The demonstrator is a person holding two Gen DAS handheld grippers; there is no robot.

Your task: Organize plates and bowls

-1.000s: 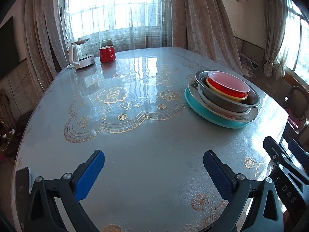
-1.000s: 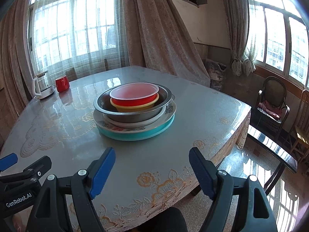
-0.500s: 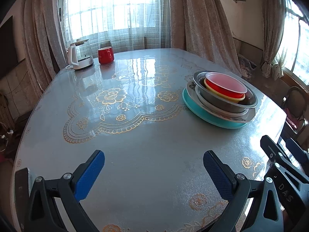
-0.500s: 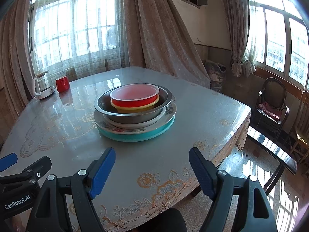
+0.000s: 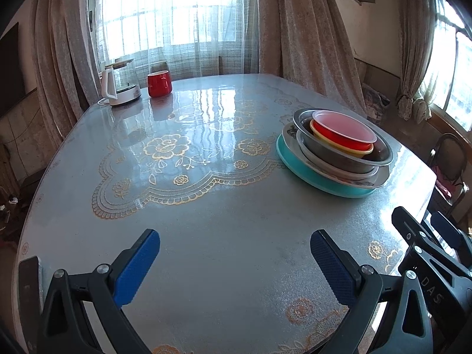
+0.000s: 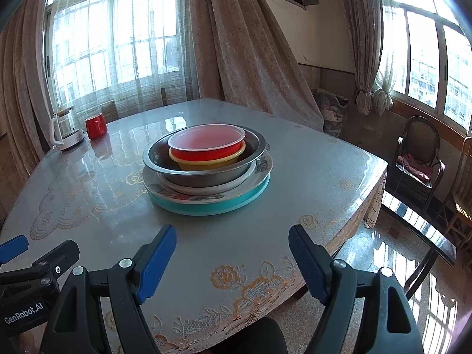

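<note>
Between steps, nothing grasped: left tool (image 5: 234,261) and right tool (image 6: 232,255) both released, hovering over the counter (image 5: 224,206). Ahead of the right tool, nested bowls (image 6: 206,147) on plates (image 6: 209,197), probably sorted already. Next: lift the red bowl, if restacking.

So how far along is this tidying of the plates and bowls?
It looks nearly done: the red bowl sits in the yellow bowl, inside the metal bowl, on the flowered plate and teal plate. Nothing is in hand; the left gripper and right gripper are open and empty. No loose dishes remain in view.
</note>
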